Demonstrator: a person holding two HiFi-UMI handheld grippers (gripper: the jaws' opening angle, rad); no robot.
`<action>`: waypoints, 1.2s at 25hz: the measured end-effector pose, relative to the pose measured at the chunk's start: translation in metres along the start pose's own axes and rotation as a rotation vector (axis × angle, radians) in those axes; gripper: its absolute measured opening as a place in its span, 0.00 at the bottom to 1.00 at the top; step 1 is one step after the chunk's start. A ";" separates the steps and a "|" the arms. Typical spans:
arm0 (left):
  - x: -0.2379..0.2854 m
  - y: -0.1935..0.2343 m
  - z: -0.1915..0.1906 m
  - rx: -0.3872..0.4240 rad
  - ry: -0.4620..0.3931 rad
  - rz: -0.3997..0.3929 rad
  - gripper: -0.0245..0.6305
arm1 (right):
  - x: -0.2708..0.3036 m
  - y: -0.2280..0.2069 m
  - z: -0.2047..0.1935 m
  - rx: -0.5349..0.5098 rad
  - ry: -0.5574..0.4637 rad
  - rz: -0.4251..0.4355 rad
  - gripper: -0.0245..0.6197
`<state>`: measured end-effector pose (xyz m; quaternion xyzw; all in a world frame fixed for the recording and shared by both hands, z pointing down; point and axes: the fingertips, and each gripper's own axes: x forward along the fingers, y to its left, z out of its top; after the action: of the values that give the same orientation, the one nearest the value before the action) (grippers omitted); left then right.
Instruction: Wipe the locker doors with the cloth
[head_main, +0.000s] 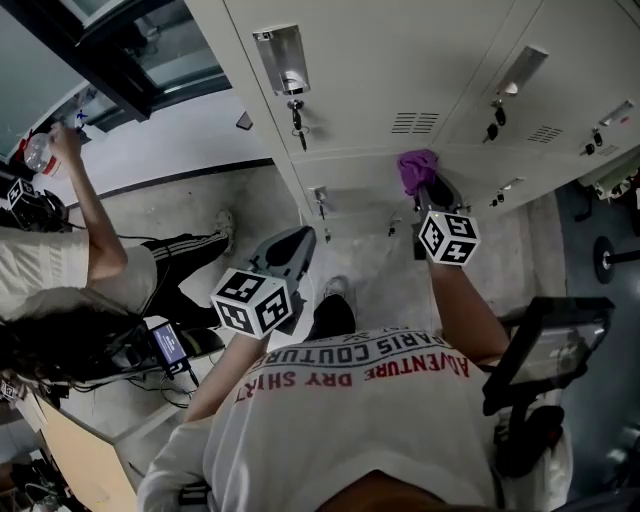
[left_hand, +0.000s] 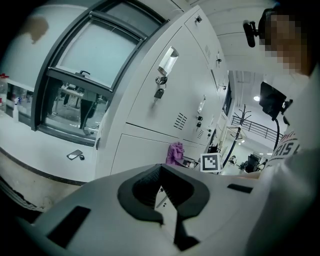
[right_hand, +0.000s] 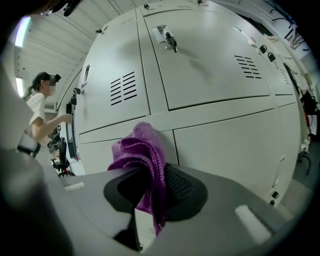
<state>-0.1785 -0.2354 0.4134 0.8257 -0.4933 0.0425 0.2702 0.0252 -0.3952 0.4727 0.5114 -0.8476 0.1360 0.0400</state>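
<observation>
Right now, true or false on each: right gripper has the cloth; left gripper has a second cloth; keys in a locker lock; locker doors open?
1. The right gripper is shut on the purple cloth. True.
2. The left gripper holds a second cloth. False: nothing sits between its jaws.
3. A set of keys hangs from a lock on one of the locker doors. True.
4. The locker doors stand open. False: every one in view is shut.
</observation>
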 end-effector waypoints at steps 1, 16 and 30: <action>-0.001 0.001 -0.001 -0.003 -0.002 0.002 0.04 | -0.002 0.005 -0.002 -0.002 0.002 0.004 0.16; -0.052 0.053 -0.016 -0.068 -0.032 0.125 0.04 | 0.026 0.172 -0.064 -0.035 0.119 0.336 0.16; -0.082 0.091 -0.019 -0.101 -0.060 0.207 0.04 | 0.084 0.227 -0.114 -0.098 0.233 0.368 0.16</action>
<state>-0.2928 -0.1952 0.4389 0.7567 -0.5852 0.0207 0.2908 -0.2219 -0.3364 0.5560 0.3264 -0.9218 0.1577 0.1371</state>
